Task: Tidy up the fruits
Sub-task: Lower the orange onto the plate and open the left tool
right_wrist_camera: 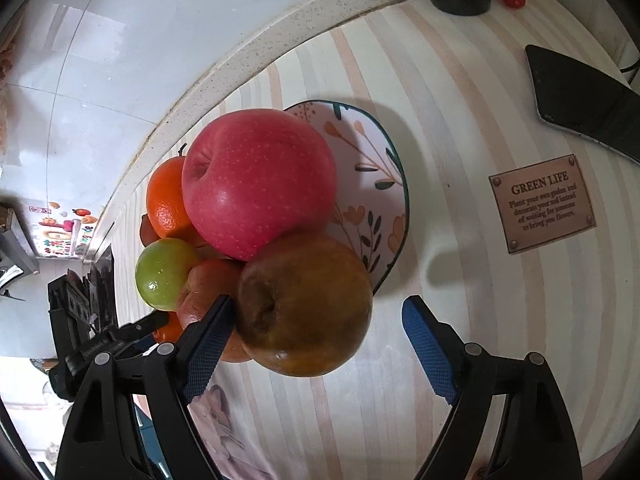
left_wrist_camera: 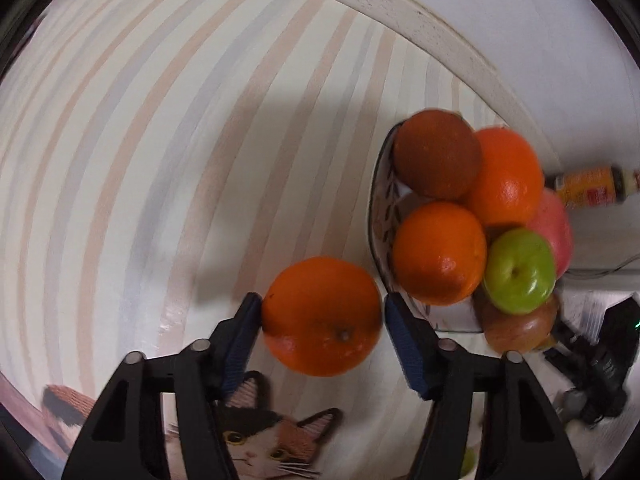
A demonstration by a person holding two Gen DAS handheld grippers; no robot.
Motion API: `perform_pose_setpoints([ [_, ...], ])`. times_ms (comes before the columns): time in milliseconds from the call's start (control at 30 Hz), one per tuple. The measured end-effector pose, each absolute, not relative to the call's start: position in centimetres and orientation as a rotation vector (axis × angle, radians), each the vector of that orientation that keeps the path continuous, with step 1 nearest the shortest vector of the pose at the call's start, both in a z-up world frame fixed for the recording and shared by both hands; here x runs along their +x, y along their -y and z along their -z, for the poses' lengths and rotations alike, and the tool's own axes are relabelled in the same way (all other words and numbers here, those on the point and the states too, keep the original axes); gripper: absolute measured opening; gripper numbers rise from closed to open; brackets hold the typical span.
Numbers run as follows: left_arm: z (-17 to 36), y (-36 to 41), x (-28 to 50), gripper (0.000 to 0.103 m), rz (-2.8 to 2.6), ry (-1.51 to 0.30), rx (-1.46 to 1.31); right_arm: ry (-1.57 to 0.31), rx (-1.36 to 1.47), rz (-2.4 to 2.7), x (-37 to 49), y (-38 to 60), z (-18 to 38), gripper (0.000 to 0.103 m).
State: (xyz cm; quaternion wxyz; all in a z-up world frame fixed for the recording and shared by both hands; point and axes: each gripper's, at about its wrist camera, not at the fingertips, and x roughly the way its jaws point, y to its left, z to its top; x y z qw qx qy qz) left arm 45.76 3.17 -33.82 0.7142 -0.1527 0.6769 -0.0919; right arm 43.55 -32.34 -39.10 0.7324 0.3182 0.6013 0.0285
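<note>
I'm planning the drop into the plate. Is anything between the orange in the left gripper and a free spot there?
Yes. The left gripper holds the orange beside the plate, whose near side is piled with oranges and a green apple. Bare plate shows only beyond the pile.

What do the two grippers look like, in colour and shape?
Both look alike. The left gripper and the right gripper each have two black plastic fingers with triangular cut-outs and round silver pivot pins. The fingertips carry blue pads with a fine grid texture. No cables, markings or sleeves are visible.
</note>
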Motion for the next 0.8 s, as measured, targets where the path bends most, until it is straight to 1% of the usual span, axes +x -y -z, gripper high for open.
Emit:
perform_pose_setpoints([
  [133,33.2,-3.1,45.5,0.059,0.175,-1.485,-0.276,-1.328,0.687,-0.065,43.8,32.4,39.0,0.087],
  [267,30.6,-4.0,46.0,0.059,0.179,-1.439,-0.339,-1.331,0.701,-0.084,44.0,32.4,38.8,0.087],
  [400,27.0,-2.9,48.5,0.059,0.254,-1.385,-0.406,-1.335,0.717,-0.102,44.2,32.4,38.5,0.087],
  [500,25.8,-1.2,50.7,0.059,0.277,-1.368,-0.402,-1.333,0.724,-0.107,44.4,32.4,38.4,0.087],
  [567,25.8,-0.2,51.9,0.059,0.286,-1.371,-0.396,-1.333,0.724,-0.110,44.6,32.3,38.3,0.087],
  [633,27.1,0.6,53.0,0.059,0.288,-1.397,-0.395,-1.331,0.726,-0.108,44.8,32.3,38.2,0.087],
  [800,28.8,1.0,53.0,0.059,0.305,-1.460,-0.436,-1.323,0.723,-0.113,45.1,32.3,37.7,0.087],
])
